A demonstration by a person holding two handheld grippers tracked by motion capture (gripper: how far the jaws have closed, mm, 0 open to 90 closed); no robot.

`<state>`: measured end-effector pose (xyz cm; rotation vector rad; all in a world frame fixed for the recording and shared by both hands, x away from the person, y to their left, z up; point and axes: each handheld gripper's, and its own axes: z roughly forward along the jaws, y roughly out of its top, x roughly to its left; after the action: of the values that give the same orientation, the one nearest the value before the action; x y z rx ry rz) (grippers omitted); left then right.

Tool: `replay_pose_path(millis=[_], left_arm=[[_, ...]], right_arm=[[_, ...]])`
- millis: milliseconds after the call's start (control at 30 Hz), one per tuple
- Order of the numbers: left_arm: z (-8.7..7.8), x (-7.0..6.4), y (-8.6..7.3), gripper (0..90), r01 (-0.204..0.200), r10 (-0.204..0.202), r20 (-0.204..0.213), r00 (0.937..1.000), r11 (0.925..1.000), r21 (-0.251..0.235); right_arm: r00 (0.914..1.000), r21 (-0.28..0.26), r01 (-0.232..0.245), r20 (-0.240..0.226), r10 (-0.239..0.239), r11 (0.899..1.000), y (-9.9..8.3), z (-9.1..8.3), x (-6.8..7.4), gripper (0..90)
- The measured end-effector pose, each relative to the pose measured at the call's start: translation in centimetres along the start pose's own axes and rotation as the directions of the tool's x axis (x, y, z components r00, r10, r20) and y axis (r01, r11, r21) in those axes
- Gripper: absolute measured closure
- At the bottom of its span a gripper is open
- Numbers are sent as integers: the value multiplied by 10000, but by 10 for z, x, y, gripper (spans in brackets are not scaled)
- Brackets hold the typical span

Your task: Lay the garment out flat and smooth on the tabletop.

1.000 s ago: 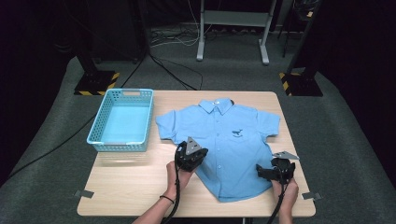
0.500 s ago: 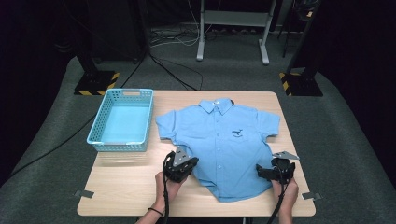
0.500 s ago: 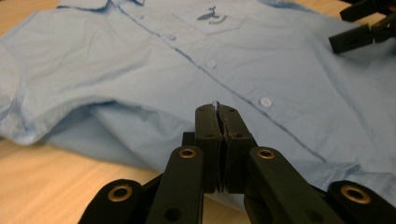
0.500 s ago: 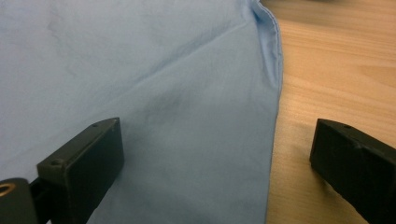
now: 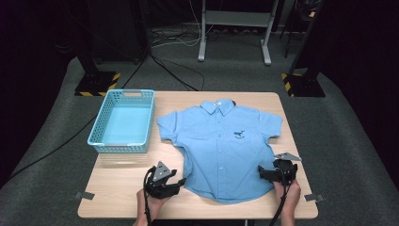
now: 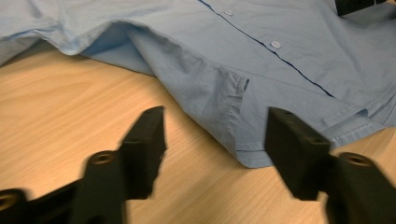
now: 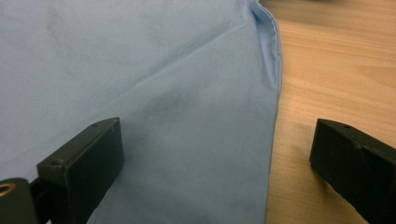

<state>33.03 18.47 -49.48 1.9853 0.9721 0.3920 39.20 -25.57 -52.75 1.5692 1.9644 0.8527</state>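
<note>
At the frame's bottom, the left gripper (image 5: 178, 182) and right gripper (image 5: 261, 173) flank the light blue short-sleeved cotton shirt's (image 5: 221, 146) hem, jaws wide apart, holding nothing.

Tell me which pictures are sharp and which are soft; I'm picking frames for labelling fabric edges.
High view: evenly lit table, dark surroundings, the shirt slightly soft. Left gripper view: the shirt hem and buttons are crisp, while the near black jaws of the left gripper are blurred. Right gripper view: the cloth edge is readable, and the right gripper casts a soft shadow on the wood.
</note>
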Motion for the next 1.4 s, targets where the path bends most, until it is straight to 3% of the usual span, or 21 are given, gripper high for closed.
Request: replay_pose_path(millis=[67, 200, 300, 433, 567, 633, 700, 800, 833, 933, 1100, 1367, 1400], left_arm=[[-1, -2, 7, 252, -25, 25, 40, 10000, 10000, -42], [11, -12, 28, 172, -388, 389, 303, 9988, 9992, -45], [28, -27, 50, 151, -744, 753, 471, 9960, 9970, -222], [66, -49, 80, 128, -1409, 1374, 835, 9870, 9893, 376], [108, -61, 96, 122, -1776, 1608, 1151, 9802, 9719, 1543], [126, -60, 95, 122, -1776, 1568, 1023, 9823, 9533, 2443], [137, -55, 87, 111, -1508, 1239, 1042, 9868, 9376, 3134], [136, -47, 74, 95, -1234, 935, 1030, 9903, 9323, 3399], [132, -45, 70, 90, -1166, 920, 910, 9916, 9403, 3196], [118, -38, 58, 91, -895, 711, 721, 9949, 9506, 2974], [93, -34, 37, 91, -849, 871, 49, 9962, 9555, 2826], [58, -23, 9, 91, -55, 268, -876, 9958, 9720, 2349], [54, -22, 6, 89, -21, 253, -942, 9952, 9712, 2382]], right_arm=[[10000, -2, -3, 2, 3, 10000, 0, 0, 0, 22], [10000, -2, -1, 3, 1, 10000, 0, 0, 0, 22], [10000, -1, -4, 3, 4, 10000, 0, 0, 0, 22], [10000, -4, -8, -3, 8, 10000, 0, 0, 0, 22], [10000, -6, -6, -15, 6, 10000, 0, 0, 0, 22], [10000, -6, -9, -16, 9, 10000, 0, 0, 0, 22], [10000, -8, -10, -16, 10, 10000, 0, 0, 0, 22], [10000, -8, -15, -8, 15, 10000, 0, 0, 0, 22], [10000, -11, -20, 3, 20, 10000, 0, 0, 0, 22], [10000, -13, -30, 14, 30, 10000, 0, 0, 0, 22], [10000, -13, -36, 38, 36, 10000, 0, 1, 0, 22], [10000, -10, -56, 51, 56, 10000, 0, 1, 0, 22], [10000, -11, -47, 53, 47, 10000, 0, 1, 0, 22]])
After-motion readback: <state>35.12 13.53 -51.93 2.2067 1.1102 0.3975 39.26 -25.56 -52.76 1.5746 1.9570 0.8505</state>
